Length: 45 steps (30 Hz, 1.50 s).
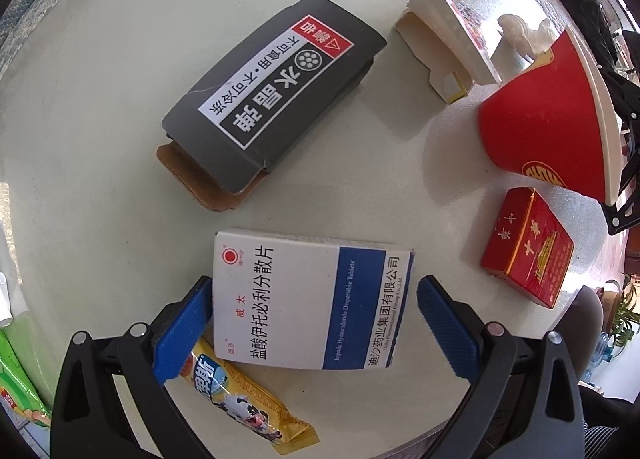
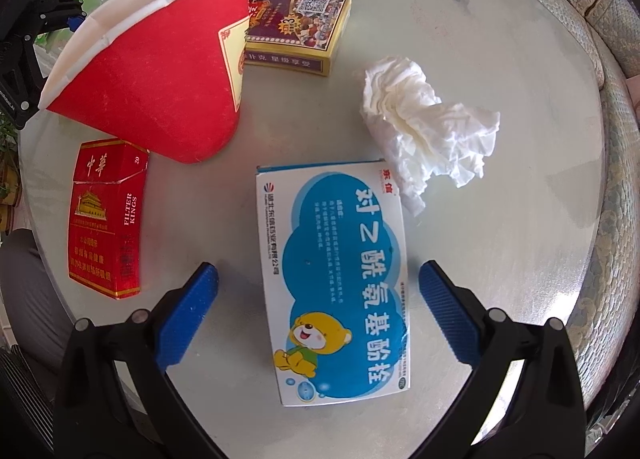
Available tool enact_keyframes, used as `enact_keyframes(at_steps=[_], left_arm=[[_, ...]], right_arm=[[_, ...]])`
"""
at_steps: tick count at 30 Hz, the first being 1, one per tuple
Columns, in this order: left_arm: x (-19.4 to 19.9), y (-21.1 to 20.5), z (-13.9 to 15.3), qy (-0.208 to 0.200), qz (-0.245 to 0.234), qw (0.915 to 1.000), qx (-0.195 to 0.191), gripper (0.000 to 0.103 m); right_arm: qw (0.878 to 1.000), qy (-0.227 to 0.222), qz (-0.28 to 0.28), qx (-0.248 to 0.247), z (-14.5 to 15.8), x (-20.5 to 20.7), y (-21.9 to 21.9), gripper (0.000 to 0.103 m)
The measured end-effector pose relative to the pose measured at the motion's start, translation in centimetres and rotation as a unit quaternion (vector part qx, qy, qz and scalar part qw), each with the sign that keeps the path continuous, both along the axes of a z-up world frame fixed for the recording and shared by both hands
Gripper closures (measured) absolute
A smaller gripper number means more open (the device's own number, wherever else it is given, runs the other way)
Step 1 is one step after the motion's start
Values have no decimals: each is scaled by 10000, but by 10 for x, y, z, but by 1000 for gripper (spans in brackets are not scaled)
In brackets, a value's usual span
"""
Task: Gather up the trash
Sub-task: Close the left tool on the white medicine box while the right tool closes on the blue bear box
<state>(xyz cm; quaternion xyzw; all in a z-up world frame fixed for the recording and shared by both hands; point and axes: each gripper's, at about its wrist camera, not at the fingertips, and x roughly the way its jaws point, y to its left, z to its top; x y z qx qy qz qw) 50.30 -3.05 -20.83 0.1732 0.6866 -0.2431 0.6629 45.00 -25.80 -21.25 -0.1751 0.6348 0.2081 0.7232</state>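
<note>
Blue fingers (image 1: pixel 182 329) of the left tool (image 1: pixel 314 323) spread around a white pill box (image 1: pixel 308 301), hiding part of a snack wrapper (image 1: pixel 244 399) at 7 o'clock. Right tool (image 2: pixel 318 313) spread around a blue medicine box (image 2: pixel 336 283) on the counter (image 2: pixel 500 243); crumpled tissue (image 2: pixel 428 127) at 1 o'clock.

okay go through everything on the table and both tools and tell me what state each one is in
Left tool: open, straddling white-and-blue medicine box.
Right tool: open, around blue bear box.
Black carton: flat, end flap open.
Red paper cup: tipped over.
Tissue: crumpled.
Red cigarette pack: lying flat.
</note>
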Motion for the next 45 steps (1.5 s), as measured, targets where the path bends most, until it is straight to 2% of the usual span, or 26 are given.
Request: enact_keyframes(at_steps=[5, 8, 10, 20, 24, 29, 31, 32, 33, 39, 41, 45], left_arm=[[-7, 2, 1, -83, -406, 9990, 192, 6], [-4, 2, 2, -116, -273, 9994, 197, 6], [-13, -2, 5, -261, -450, 9981, 332, 6], [-11, 2, 7, -229, -407, 9983, 341, 6], [-25, -3, 0, -269, -402, 9983, 329, 6], [-31, -5, 1, -284, -409, 9982, 321, 6], [-33, -6, 1, -283, -402, 9983, 321, 6], [-34, -6, 1, -285, -404, 9983, 319, 6], [-34, -6, 1, -282, -396, 9983, 319, 6], [-33, -8, 7, -358, -354, 9984, 260, 12], [-31, -6, 11, -394, -308, 9985, 221, 18], [-30, -4, 15, -363, -296, 9988, 138, 18]], right_arm=[[9999, -89, 5, 57, 4, -17, -17, 5], [9998, -150, -18, 104, 6, -24, -22, 5], [9997, -198, -22, 133, 7, -28, -25, 5], [9997, -223, -6, 62, 7, -37, -25, 6], [9997, -187, 72, 121, 12, -39, -19, 14], [9996, -233, 111, 153, 18, -41, -15, 18], [9993, -297, 114, 200, 22, -41, -16, 26], [9991, -340, 111, 223, 25, -41, -16, 36], [9990, -377, 97, 219, 27, -40, -17, 41], [9989, -405, 83, 227, 28, -38, -20, 41], [9987, -442, 92, 236, 28, -39, -22, 41], [9985, -476, 39, 274, 27, -41, -27, 41]])
